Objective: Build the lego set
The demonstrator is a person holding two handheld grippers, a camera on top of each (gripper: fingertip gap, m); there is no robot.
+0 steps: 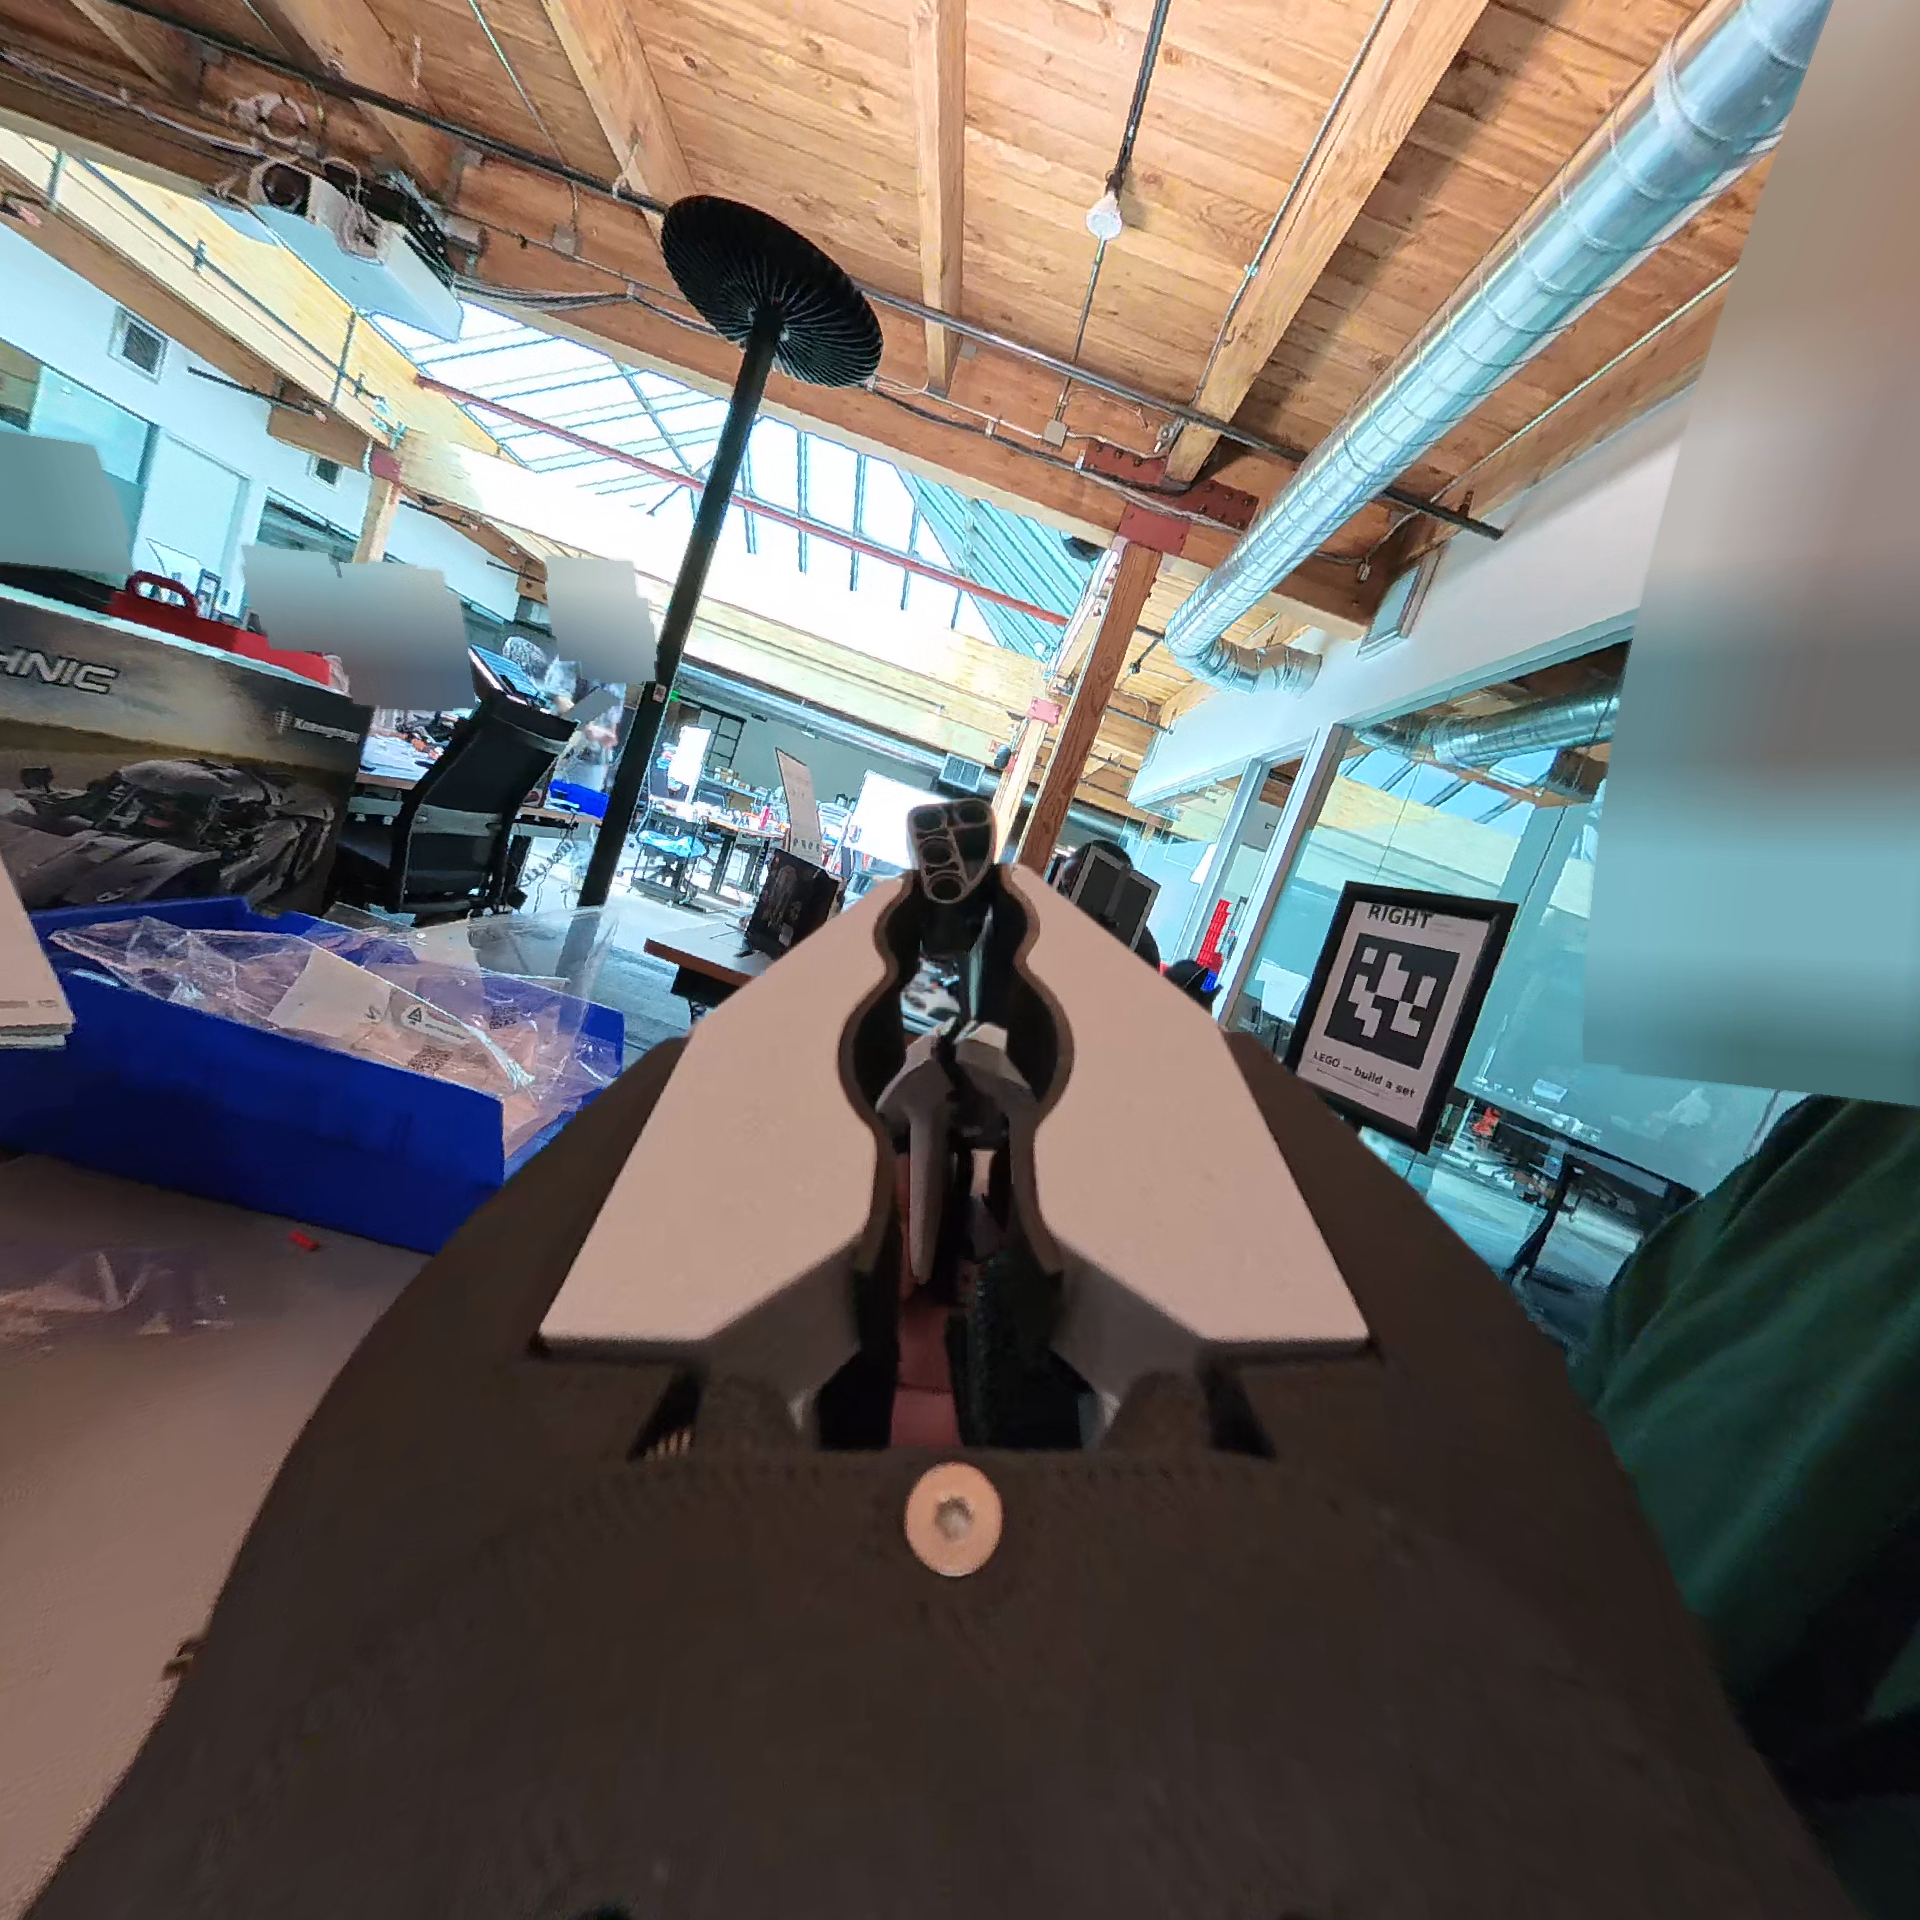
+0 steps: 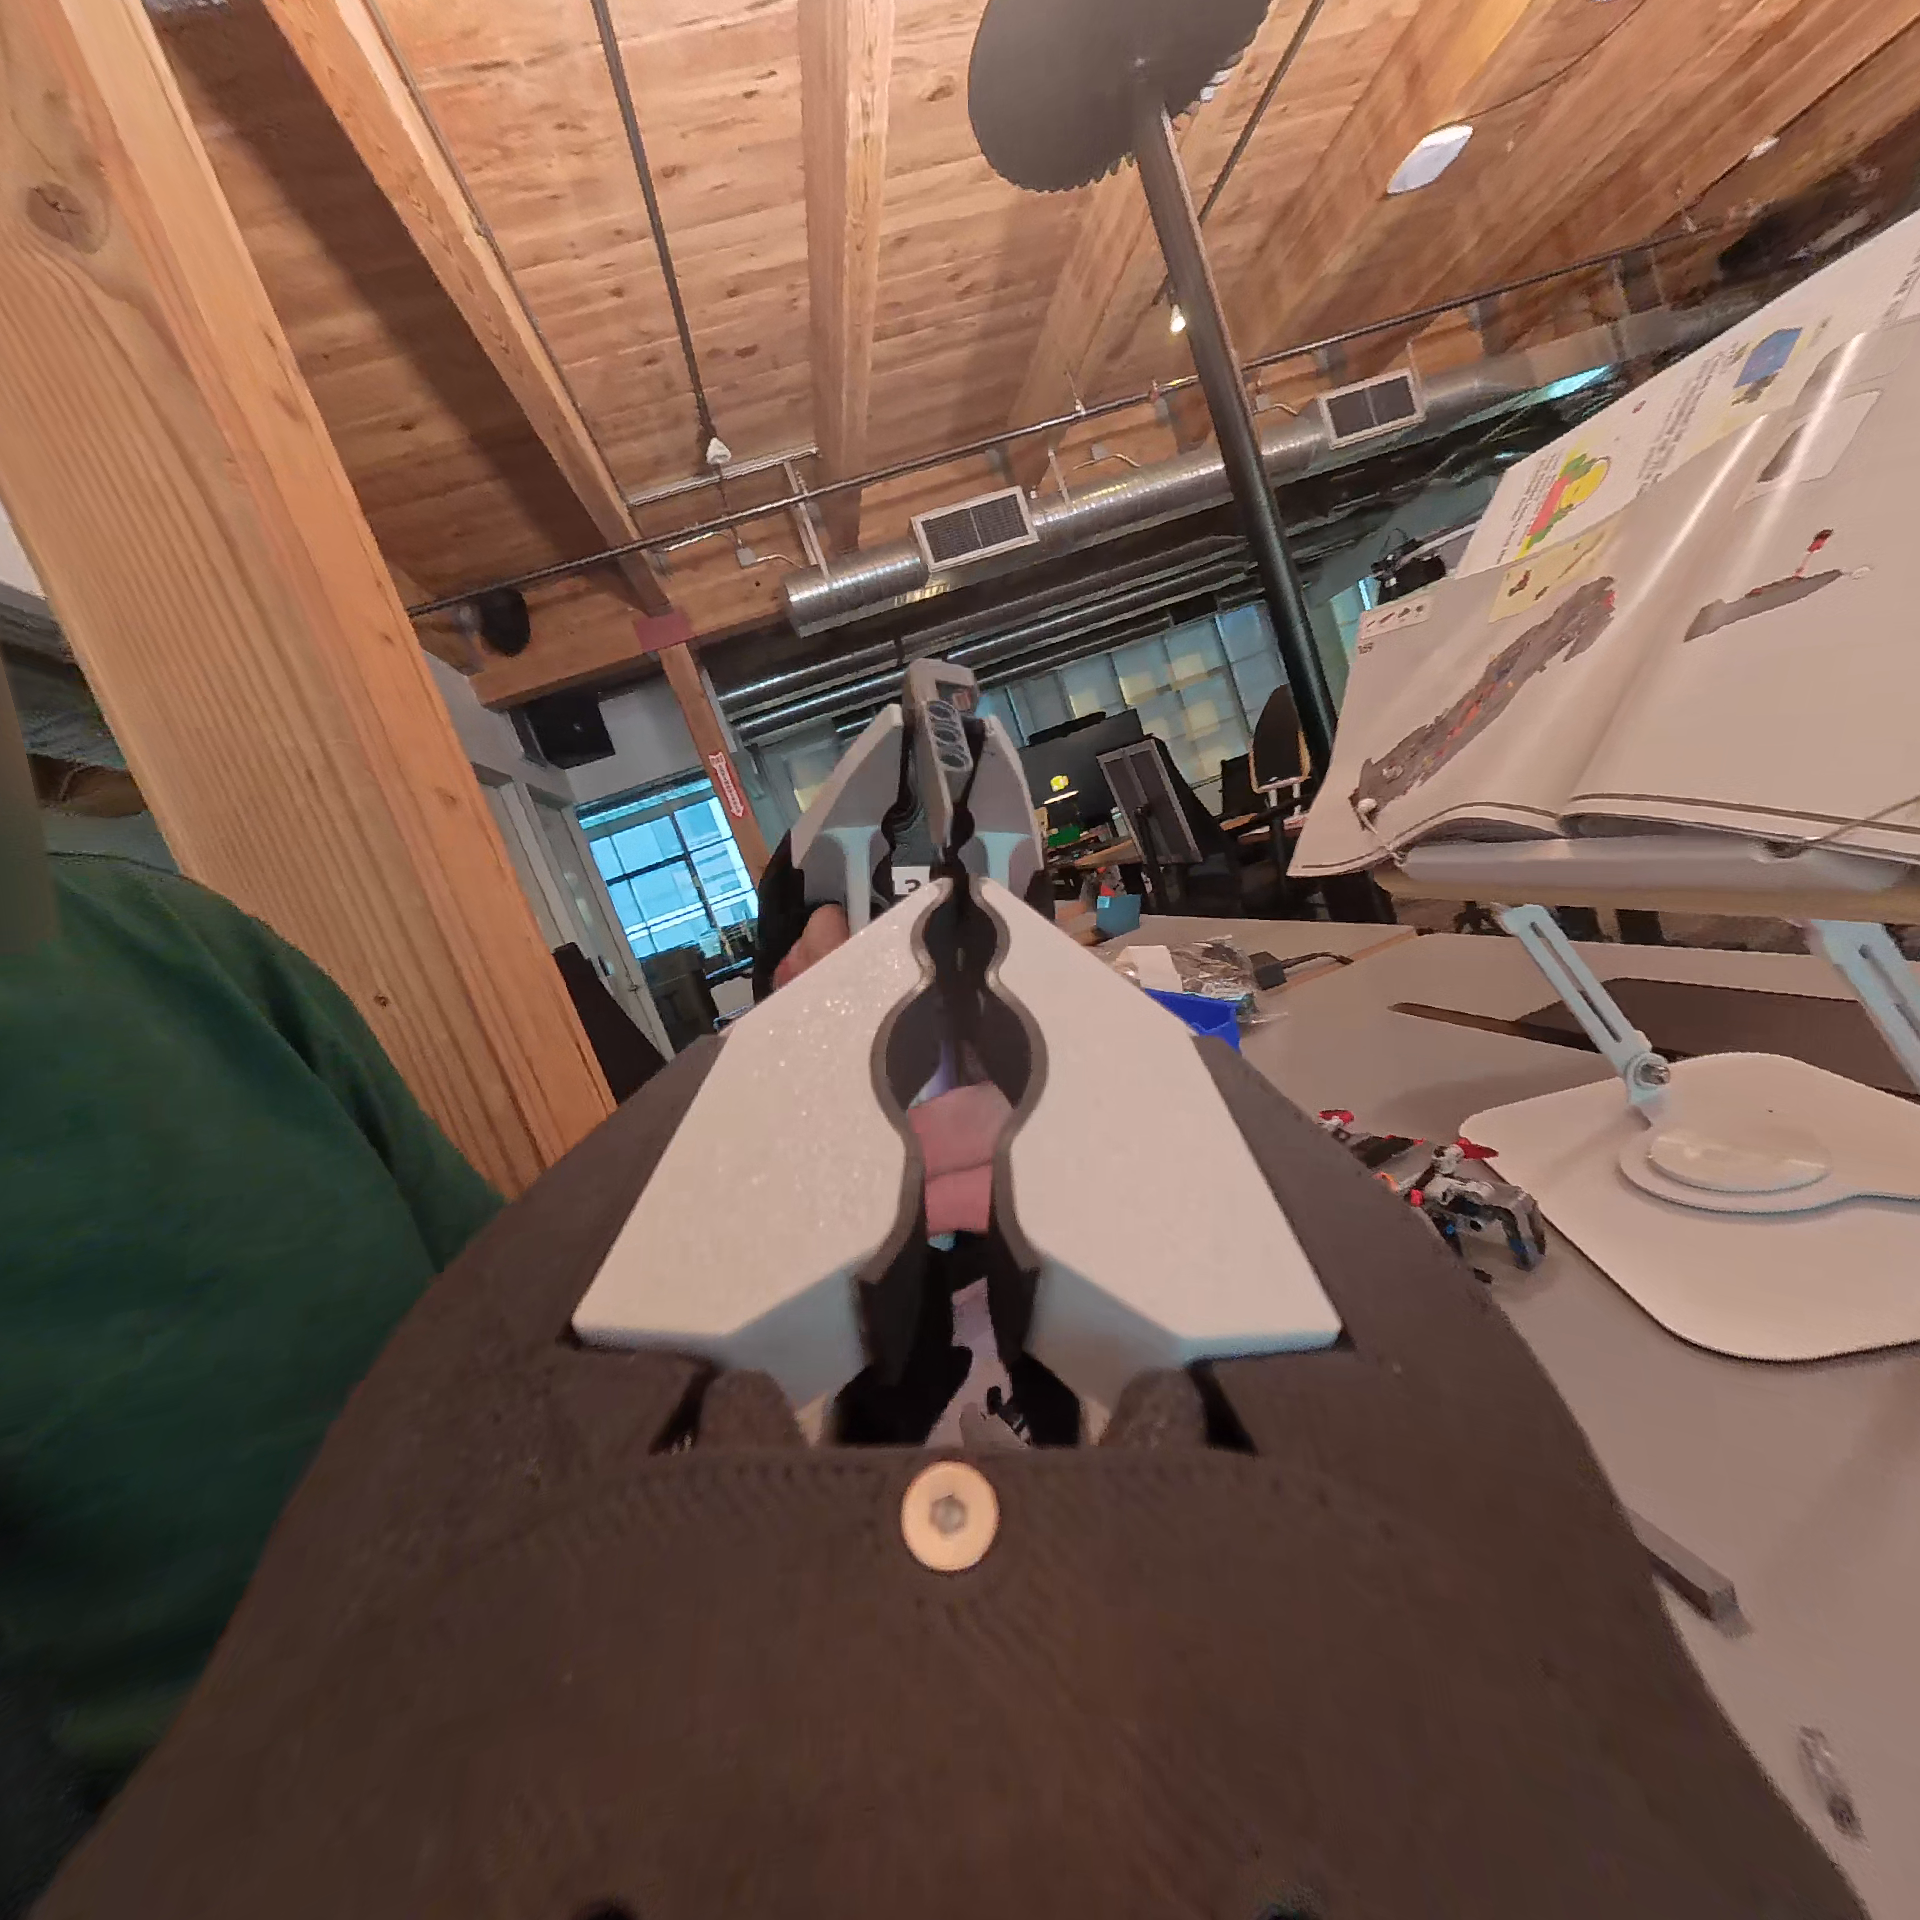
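Left wrist view: left gripper (image 1: 951, 883) clamps a dark holed lego beam (image 1: 950, 852), raised above the table. Blue bin (image 1: 260, 1101) holds crumpled clear plastic bags (image 1: 312, 977). Right gripper (image 2: 951, 894) closed, contents indeterminate.
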